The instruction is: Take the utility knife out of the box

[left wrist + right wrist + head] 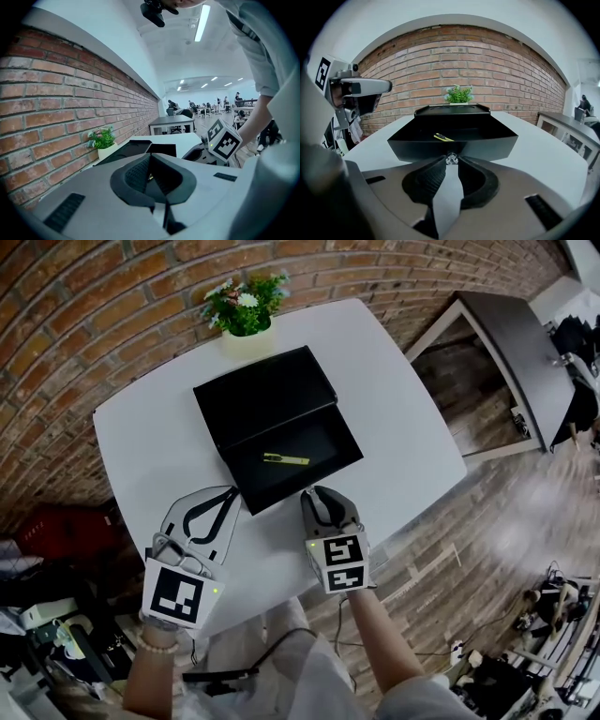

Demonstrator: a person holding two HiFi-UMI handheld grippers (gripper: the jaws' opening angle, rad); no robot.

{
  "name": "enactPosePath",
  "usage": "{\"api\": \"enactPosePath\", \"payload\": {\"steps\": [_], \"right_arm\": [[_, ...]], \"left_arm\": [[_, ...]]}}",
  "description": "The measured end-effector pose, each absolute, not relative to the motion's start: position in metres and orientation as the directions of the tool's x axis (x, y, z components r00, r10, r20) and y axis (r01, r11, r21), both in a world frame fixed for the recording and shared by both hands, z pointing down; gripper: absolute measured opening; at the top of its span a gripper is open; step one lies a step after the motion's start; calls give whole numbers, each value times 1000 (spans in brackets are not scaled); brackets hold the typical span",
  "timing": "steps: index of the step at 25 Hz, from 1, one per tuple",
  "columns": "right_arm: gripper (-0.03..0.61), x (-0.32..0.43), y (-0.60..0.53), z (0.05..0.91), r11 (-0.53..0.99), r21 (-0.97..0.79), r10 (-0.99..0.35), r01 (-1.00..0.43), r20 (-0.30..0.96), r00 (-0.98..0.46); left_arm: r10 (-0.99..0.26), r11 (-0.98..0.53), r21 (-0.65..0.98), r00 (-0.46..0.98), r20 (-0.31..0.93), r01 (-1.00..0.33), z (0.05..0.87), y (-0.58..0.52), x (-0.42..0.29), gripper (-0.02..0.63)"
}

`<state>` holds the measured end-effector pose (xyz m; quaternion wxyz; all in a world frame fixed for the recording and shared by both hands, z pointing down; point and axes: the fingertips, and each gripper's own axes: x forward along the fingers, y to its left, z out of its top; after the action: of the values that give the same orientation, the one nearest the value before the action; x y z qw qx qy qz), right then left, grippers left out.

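Observation:
A black box (262, 395) lies on the white table (394, 409) with its tray (487, 143) drawn out toward me. The yellow utility knife (286, 459) lies flat on the tray floor, also seen past the front wall (443, 137). My right gripper (312, 493) sits at the tray's front edge, its tips (451, 158) shut on a small clear knob (451, 160) on that wall. My left gripper (228, 491) rests just left of the tray's near corner, shut with nothing in it (150, 159).
A potted plant (246, 306) stands at the table's far edge behind the box, against the brick wall (84, 315). A dark table (525, 343) stands to the right across the wooden floor. Bags and clutter lie on the floor at left (47, 615).

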<state>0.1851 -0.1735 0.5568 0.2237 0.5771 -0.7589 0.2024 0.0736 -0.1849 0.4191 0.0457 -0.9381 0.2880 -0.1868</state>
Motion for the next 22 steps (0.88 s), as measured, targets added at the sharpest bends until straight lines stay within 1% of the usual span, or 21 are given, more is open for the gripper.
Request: {"api": "enactPosePath", "payload": {"steps": [3,7,9,13,17,18,20,21,22], "right_arm": [[95,189,-166,548,240,-55,-799,-969,555,-230],[95,202,-152,526,211,-44,-837,-976,508,-204],[95,208,-142,515,195,-51,-852,-979,486,-195],[70,223,-123,494,172,-45,-878,-984,447,-174],[64,235,-106,479,150,-51,-892,-987,425,-158],[64,237,-102,476,142,-59,-898,-988,413,-154],[64,241,-94,473,128,-73,-909,-989,391,-146],[64,243,-88,474,119,-82,-907,-989,397,-142],[64,245,-83,476,111,-91,-902,-990,409,-138]], "left_arm": [[-535,-845,-217,774,338,-489,418,-189,83,17],[-477,-876,-264,800,363,-403,420,-193,103,17],[-439,-895,-280,803,404,-348,428,-195,113,18],[-368,-917,-333,788,494,-219,447,-202,135,18],[-298,-931,-351,756,583,-97,471,-206,153,20],[-280,-934,-351,742,609,-65,477,-206,156,24],[-245,-939,-343,711,659,-7,489,-205,162,71],[-231,-941,-337,695,681,17,495,-206,165,92],[-220,-943,-332,679,700,36,500,-206,169,100]]}}
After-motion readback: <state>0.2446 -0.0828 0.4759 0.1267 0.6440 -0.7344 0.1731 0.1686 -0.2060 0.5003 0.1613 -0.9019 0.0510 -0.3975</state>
